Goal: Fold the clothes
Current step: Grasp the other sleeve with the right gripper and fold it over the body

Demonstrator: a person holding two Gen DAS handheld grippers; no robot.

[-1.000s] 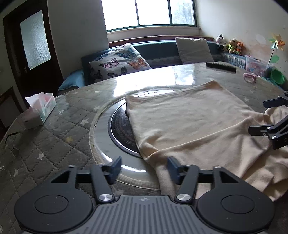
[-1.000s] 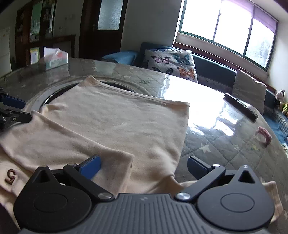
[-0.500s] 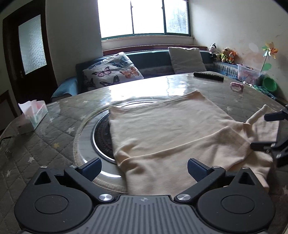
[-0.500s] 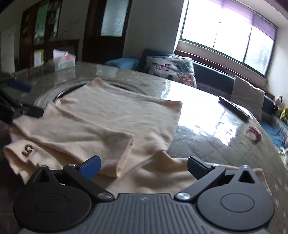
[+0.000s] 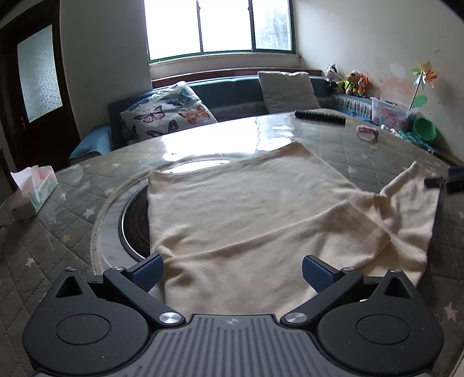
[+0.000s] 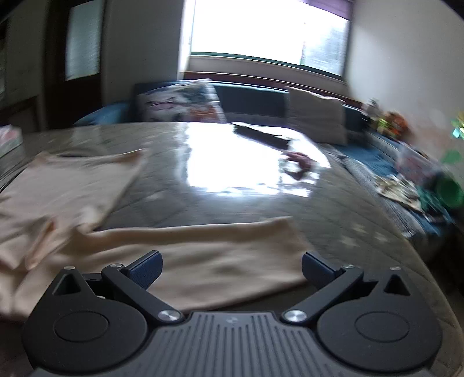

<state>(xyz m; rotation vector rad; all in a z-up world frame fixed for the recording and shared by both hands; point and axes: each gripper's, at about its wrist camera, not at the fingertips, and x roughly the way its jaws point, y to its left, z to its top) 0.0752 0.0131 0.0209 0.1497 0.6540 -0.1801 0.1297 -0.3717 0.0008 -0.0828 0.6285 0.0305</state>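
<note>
cream shirt (image 5: 246, 208) flat on table | left gripper (image 5: 232, 271) jaws widened, released | right gripper (image 6: 230, 268) swung right, released

We're low behind both grippers, angled down over the table (image 5: 362, 150) twd the window (image 5: 217, 26); R view blurred; both share cream shirt (image 5: 246, 208), sofa.

Cream garment (image 5: 246, 208) lay spread flat on counter (image 5: 58, 232), plain soft knit, no print visible. Body roughly rectangular, far edge straight, left edge running over dark round inset in counter's middle. One sleeve folded across lower body, cuff angled toward right. Second sleeve (image 6: 208, 255) stretched out to right, lying flat on quilted surface, cuff end squared off. Light wrinkles across near half; near hem hidden below frame. Right wrist view blurred, so fine detail of fabric there unreadable.
</note>
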